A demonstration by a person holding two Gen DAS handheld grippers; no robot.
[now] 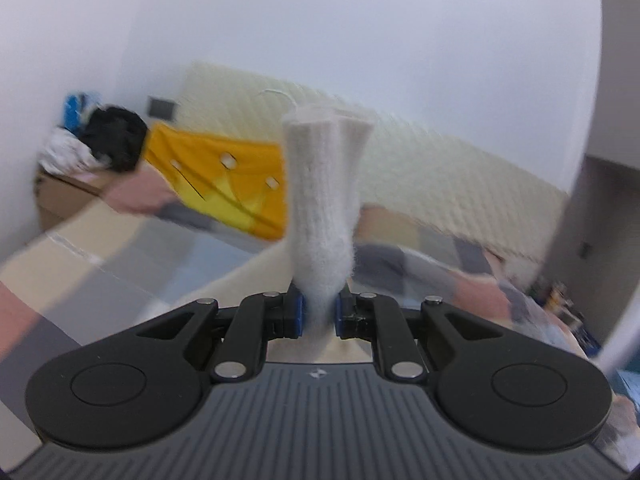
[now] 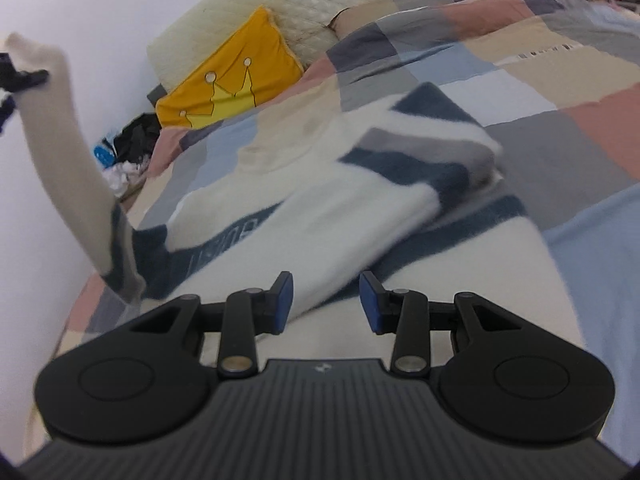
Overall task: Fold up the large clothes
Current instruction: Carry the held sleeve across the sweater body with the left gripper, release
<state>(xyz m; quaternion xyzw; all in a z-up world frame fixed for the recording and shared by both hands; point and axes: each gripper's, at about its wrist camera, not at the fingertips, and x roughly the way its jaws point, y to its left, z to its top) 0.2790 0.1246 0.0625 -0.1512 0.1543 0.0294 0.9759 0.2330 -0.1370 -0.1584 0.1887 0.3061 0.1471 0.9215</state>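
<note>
Left wrist: gripper [image 1: 320, 312] on sleeve [image 1: 324, 200]

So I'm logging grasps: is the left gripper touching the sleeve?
Touching. The left wrist view shows the left gripper shut on the white sleeve, both blue pads pressed against the cuff.

We see the bed [image 2: 560, 92], patchwork-covered, carrying 1 striped sweater [image 2: 360, 208] and 1 yellow crown pillow [image 2: 232, 80].

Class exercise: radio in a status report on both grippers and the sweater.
Left gripper shut on sleeve cuff, lifted. Right gripper open, empty, over sweater on bed. Nothing in the way.
</note>
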